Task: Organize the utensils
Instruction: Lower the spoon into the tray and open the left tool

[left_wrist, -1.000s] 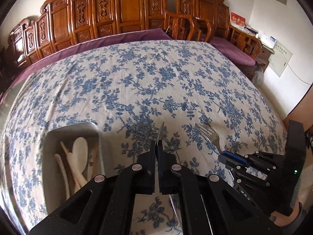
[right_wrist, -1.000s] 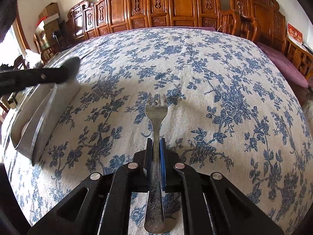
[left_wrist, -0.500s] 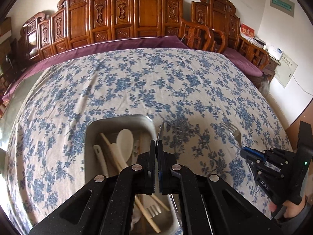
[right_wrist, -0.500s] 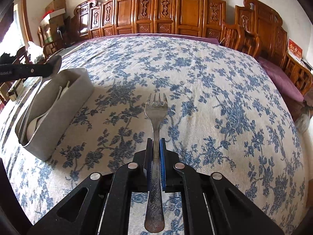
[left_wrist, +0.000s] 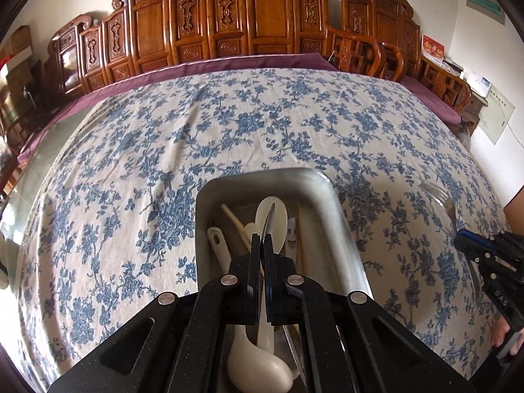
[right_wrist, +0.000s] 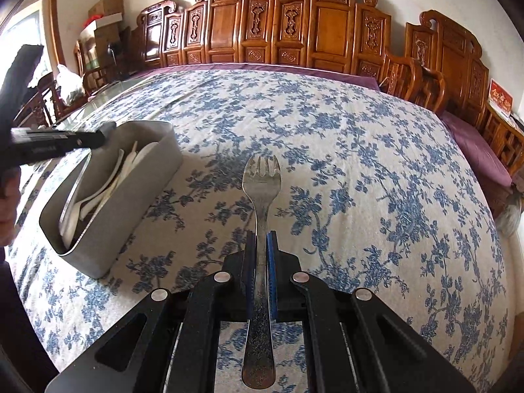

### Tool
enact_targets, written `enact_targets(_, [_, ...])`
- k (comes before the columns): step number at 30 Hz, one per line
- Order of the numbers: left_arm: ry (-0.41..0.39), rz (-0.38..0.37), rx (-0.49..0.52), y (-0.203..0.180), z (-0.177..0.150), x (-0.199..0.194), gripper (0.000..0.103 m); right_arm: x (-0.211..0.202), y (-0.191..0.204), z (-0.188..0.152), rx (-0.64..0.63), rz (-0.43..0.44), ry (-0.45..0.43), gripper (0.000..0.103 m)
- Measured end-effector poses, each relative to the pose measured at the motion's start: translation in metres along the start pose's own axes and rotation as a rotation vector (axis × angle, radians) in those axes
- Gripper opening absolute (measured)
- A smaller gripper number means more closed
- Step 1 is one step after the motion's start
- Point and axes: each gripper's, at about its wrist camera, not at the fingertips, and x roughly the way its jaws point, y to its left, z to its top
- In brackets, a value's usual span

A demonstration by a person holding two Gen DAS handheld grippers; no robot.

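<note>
While the floral-clothed counter (left_wrist: 262, 131) lies otherwise bare of cutlery, the grey utensil bin (right_wrist: 147, 177) near its left side already holds white spoons (left_wrist: 271, 219) and chopsticks (left_wrist: 235, 222), so most sorting looks done; two pieces remain. Tilted steeply downward over the bin, the left tool (left_wrist: 262, 245) is clenched on a knife (left_wrist: 269, 219). Well to the right, the right tool (right_wrist: 260, 245) grips a metal fork (right_wrist: 262, 180), clear of the cloth.
</note>
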Motion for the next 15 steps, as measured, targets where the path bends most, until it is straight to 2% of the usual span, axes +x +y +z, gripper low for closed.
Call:
enact_targets(8, [0.046,-0.018,-0.029,0.008,-0.017,0.018,0.002,-0.002,0.015,0.004,-0.016,0.013,-0.008,0.008])
enact_targets(15, [0.046,-0.029,-0.033,0.011,-0.027,0.021,0.002,0.000,0.020,0.001,-0.008,-0.002,0.002,0.008])
